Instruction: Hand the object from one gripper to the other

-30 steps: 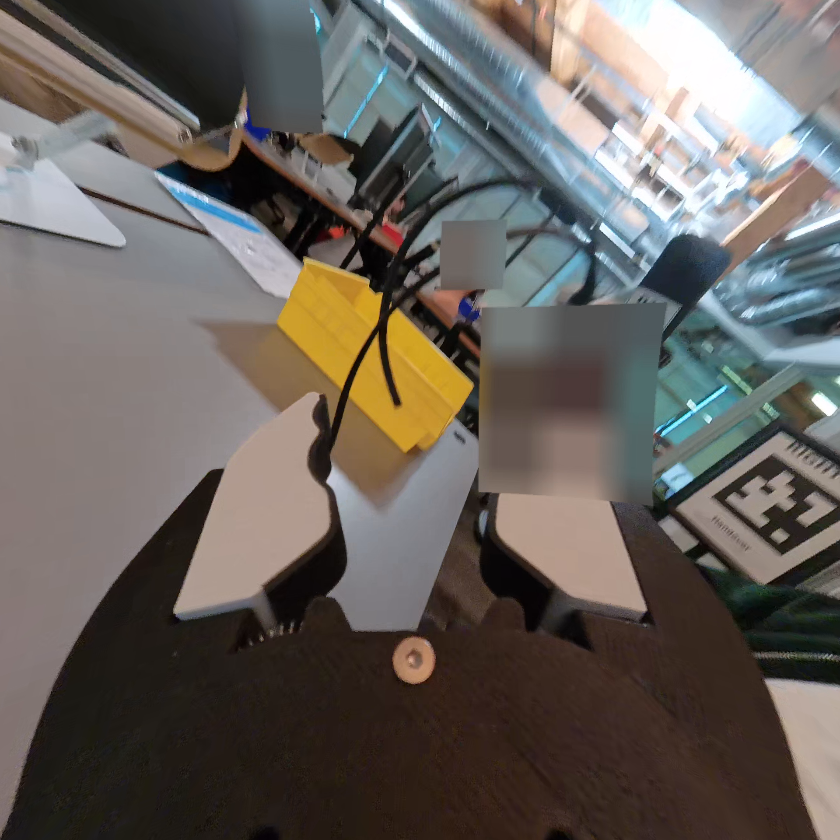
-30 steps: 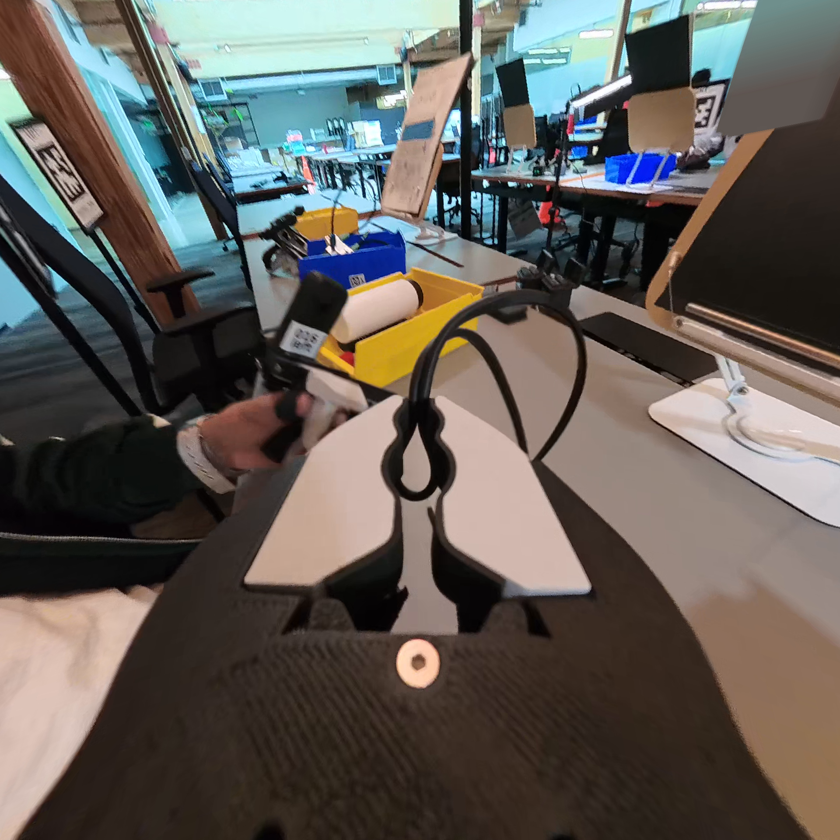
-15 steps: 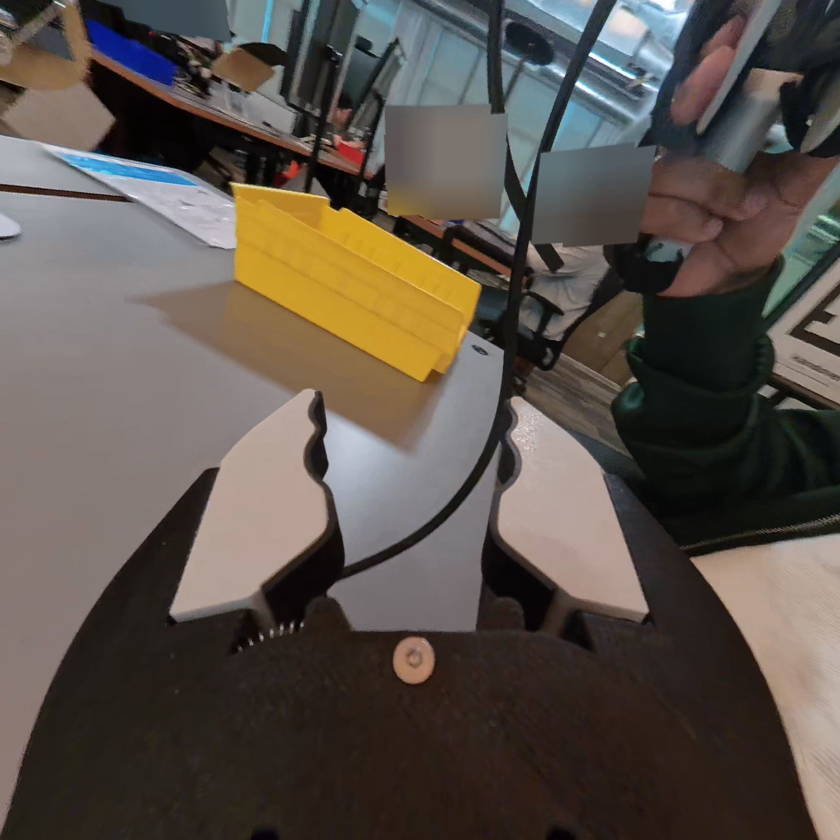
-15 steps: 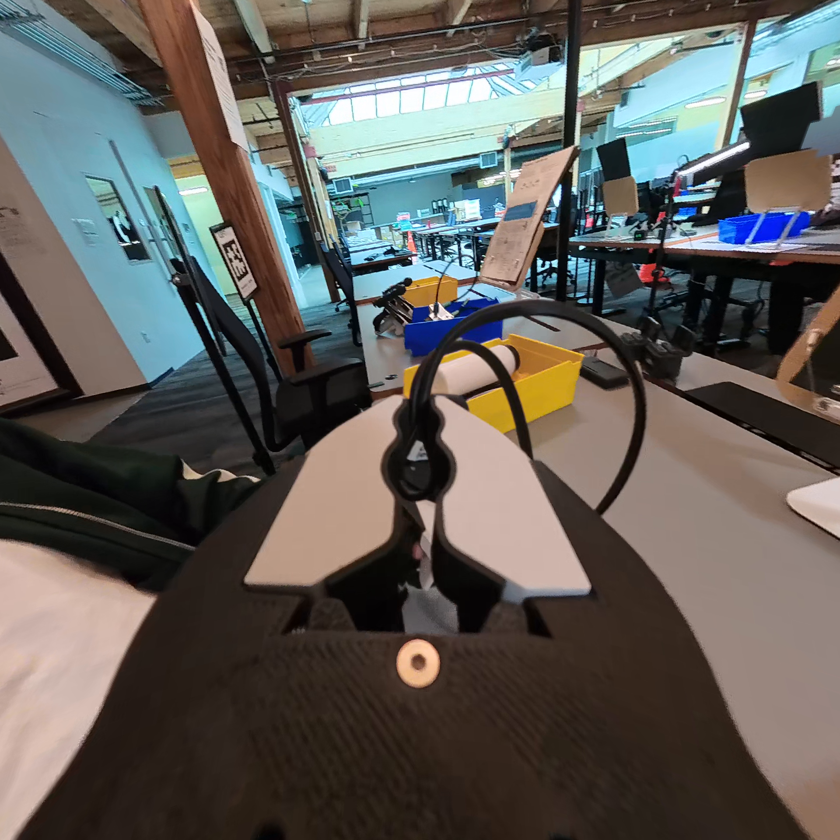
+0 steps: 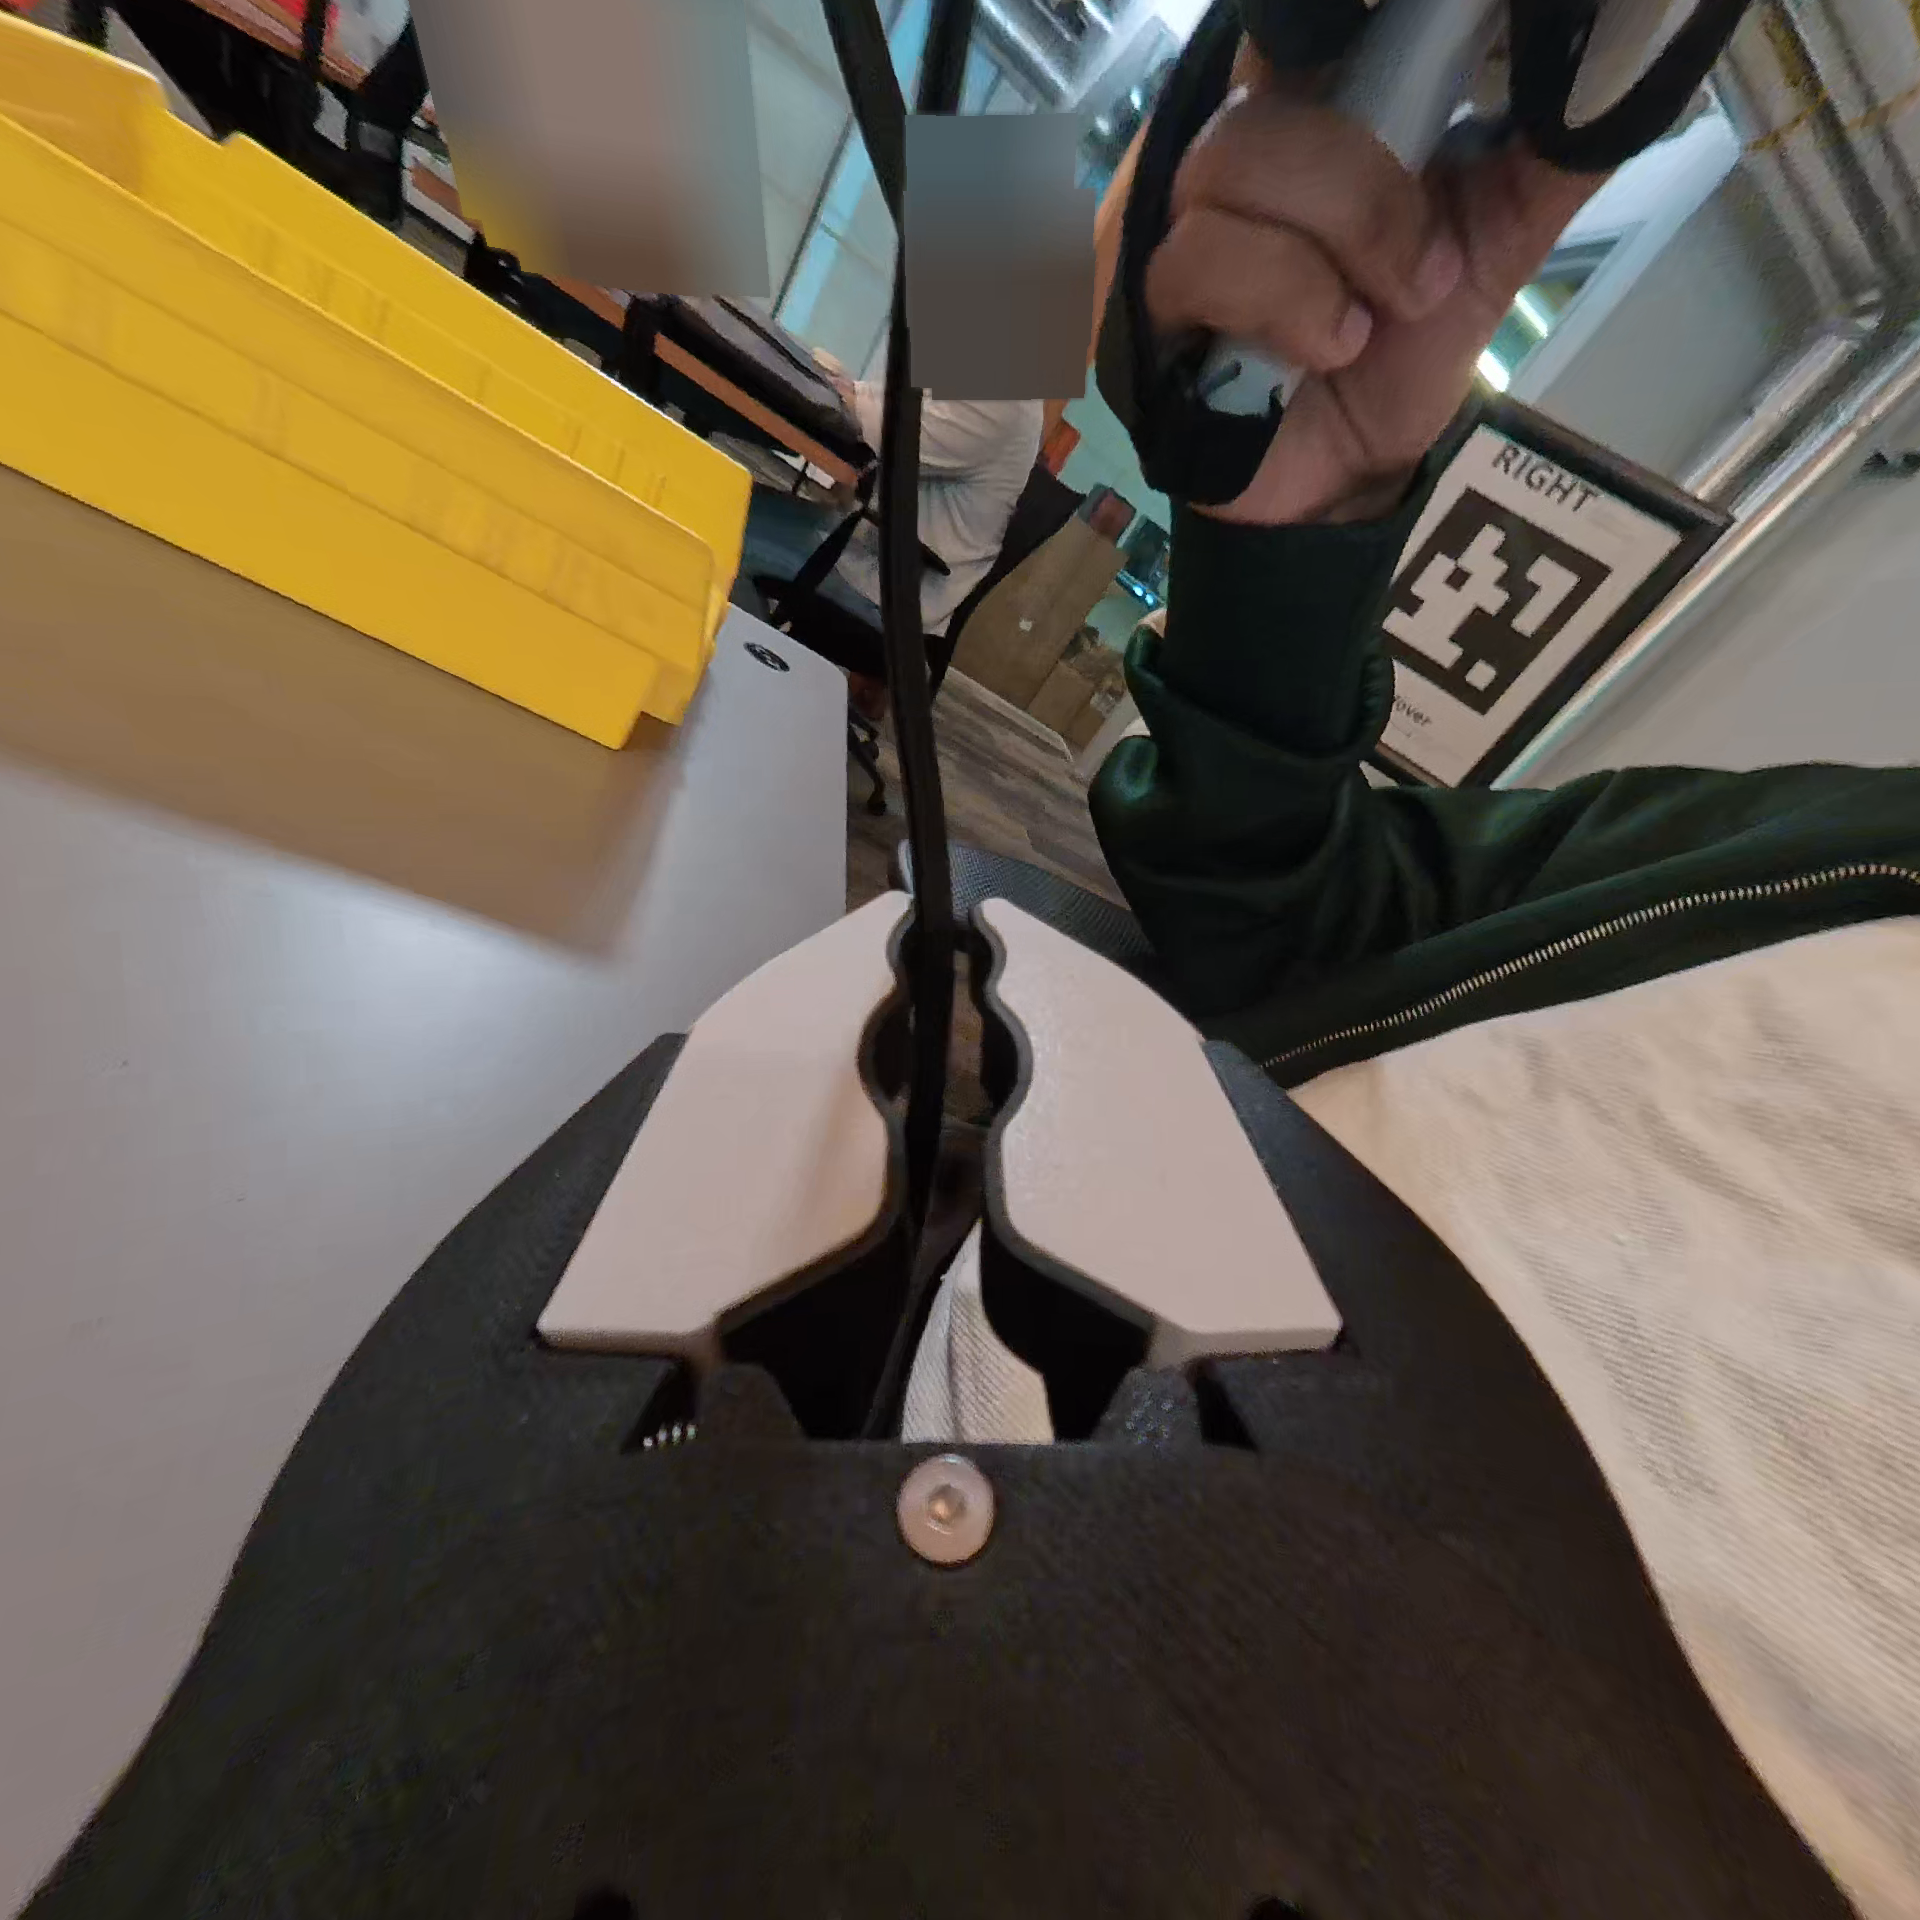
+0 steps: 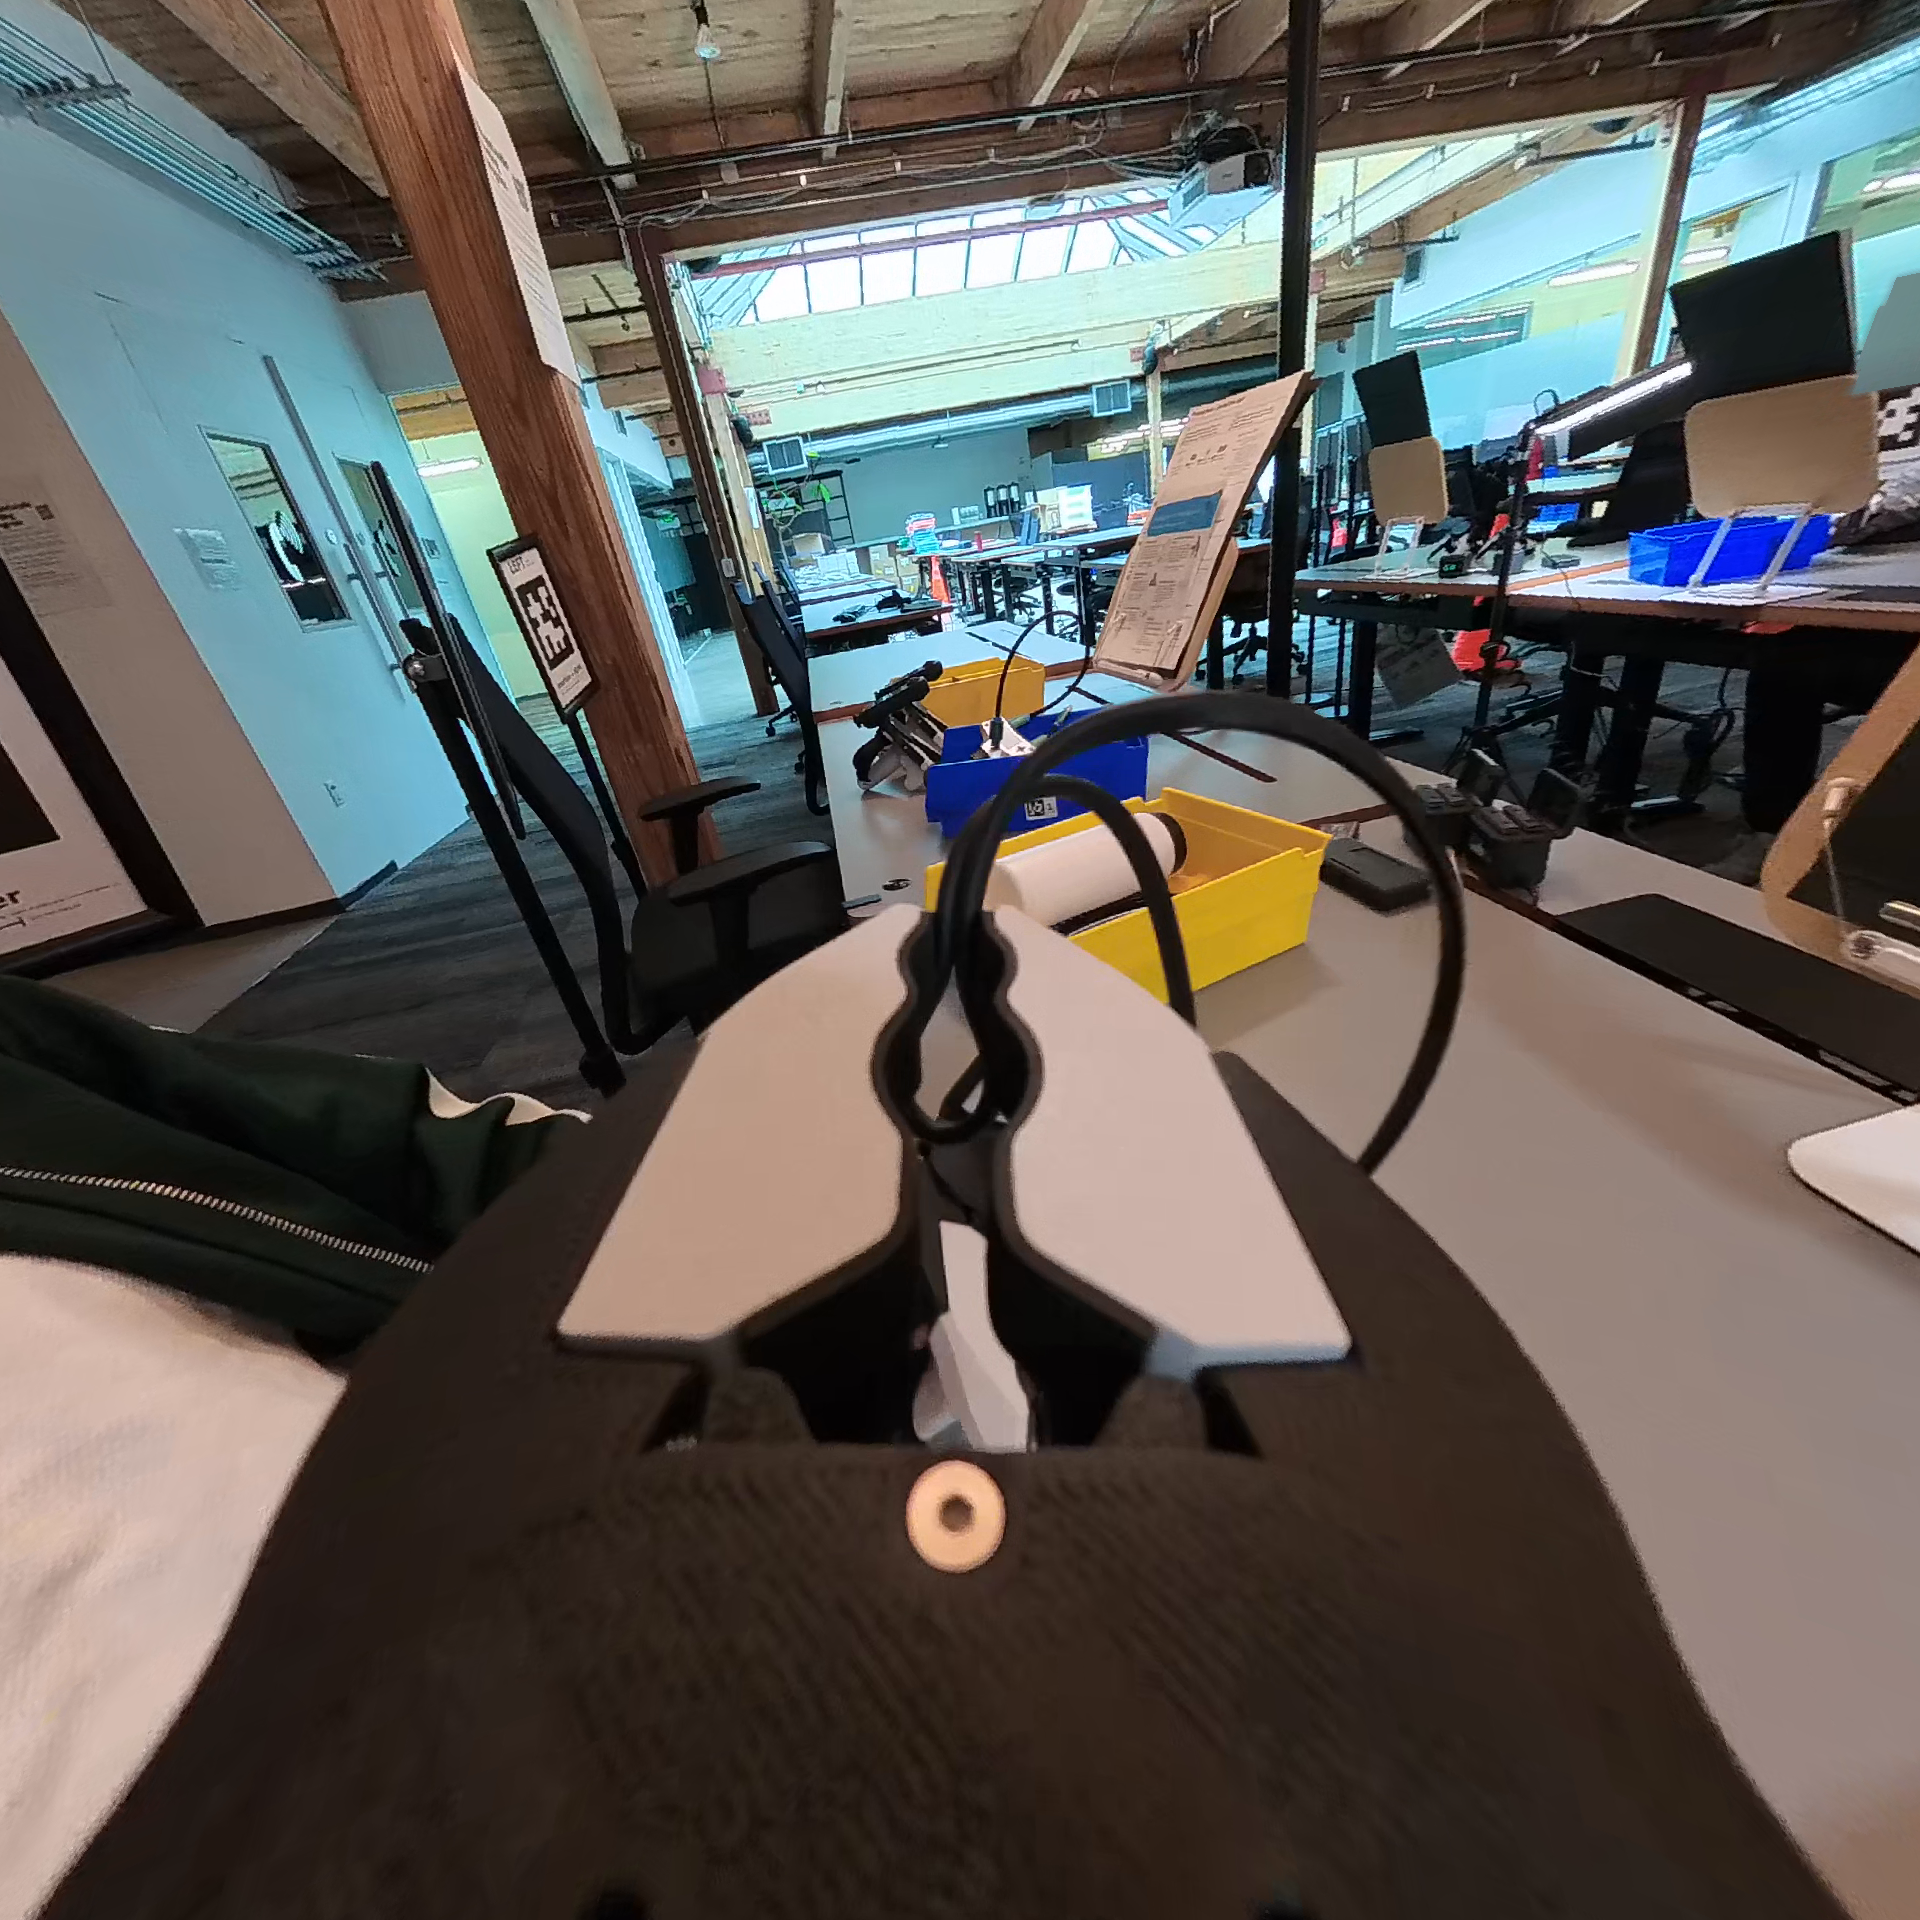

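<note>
Mid-handover: both grippers pinch the same black cable.

The left gripper (image 5: 943, 925) has its fingers drawn together on the cable (image 5: 902, 540), which runs up toward twelve o'clock to the person's hand (image 5: 1288, 301) at one o'clock. The right gripper (image 6: 961, 920) is likewise clamped on the cable (image 6: 1434, 935), its loop arcing toward two o'clock above the grey table (image 6: 1621, 1195). Next, I'd judge, the right gripper must let go.

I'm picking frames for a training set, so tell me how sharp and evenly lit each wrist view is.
Left wrist view: yellow bin and table motion-smeared, black cable crisp at the left gripper. Right wrist view: sharp throughout, skylight glare at the back, right gripper evenly lit, wide-angle bending at the edges.
</note>
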{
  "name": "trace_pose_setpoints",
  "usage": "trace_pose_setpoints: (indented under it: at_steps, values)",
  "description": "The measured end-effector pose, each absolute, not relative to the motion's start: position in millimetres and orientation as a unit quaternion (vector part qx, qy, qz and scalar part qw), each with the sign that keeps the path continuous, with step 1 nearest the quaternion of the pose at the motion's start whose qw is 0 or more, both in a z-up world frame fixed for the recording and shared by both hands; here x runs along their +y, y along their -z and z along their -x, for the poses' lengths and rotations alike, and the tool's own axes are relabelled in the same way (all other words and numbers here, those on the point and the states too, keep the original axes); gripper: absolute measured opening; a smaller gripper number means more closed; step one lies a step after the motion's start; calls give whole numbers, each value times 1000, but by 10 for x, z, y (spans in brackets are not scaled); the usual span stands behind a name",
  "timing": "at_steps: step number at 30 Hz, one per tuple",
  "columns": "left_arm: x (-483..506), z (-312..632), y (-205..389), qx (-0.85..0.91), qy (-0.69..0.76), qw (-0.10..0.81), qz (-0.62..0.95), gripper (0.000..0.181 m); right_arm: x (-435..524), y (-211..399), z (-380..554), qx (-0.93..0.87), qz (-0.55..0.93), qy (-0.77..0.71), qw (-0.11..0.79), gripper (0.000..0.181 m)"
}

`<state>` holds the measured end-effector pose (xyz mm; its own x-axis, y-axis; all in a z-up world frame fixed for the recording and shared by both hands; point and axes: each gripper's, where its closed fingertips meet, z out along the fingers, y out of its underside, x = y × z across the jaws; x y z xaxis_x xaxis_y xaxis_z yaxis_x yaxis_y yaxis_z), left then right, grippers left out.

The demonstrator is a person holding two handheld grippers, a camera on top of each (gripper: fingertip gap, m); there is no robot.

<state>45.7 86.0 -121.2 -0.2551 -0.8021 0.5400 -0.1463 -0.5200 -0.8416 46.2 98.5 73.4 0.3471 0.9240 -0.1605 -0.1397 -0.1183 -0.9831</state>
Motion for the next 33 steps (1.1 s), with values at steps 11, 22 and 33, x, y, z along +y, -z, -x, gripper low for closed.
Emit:
trace_pose_setpoints:
  at_steps: [11,22,33]
  values:
    - [996,-403,1379,404,660,221,594,24,1011,-760,-542,-328,588,-458,580,7]
    - [964,-430,1538,424,635,204,614,19,993,-788,-573,-329,586,-461,579,7]
    - [1055,-485,1491,431,593,282,619,27,937,-818,-548,-334,581,-469,575,7]
